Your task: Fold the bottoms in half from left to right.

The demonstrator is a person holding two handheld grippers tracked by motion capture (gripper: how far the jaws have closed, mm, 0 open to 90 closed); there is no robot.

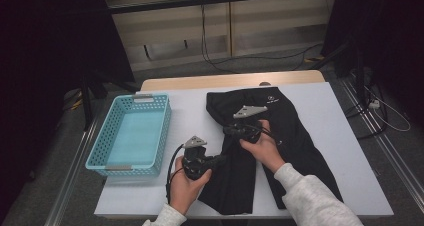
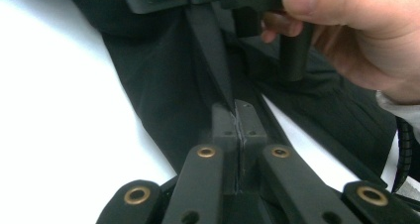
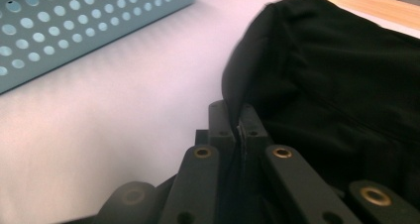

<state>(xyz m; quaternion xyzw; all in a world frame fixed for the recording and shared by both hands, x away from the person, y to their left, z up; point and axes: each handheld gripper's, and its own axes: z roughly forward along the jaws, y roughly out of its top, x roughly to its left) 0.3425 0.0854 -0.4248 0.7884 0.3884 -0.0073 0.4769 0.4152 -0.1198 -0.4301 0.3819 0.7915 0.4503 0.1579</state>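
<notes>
High view: both my grippers, left (image 1: 218,160) and right (image 1: 231,131), pinch the black trousers (image 1: 292,136); folding starts, next I lift together

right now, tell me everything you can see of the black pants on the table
The black pants lie spread on the white table, legs toward the person, waistband at the far edge with a small white logo. The fabric looks thin and smooth. The left gripper pinches a fold at the left leg; the right gripper is clamped on the cloth higher up.

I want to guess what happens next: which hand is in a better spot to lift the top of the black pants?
Right, probably: the right gripper pinches the black pants nearer their top end; the left gripper pinches lower down.
</notes>
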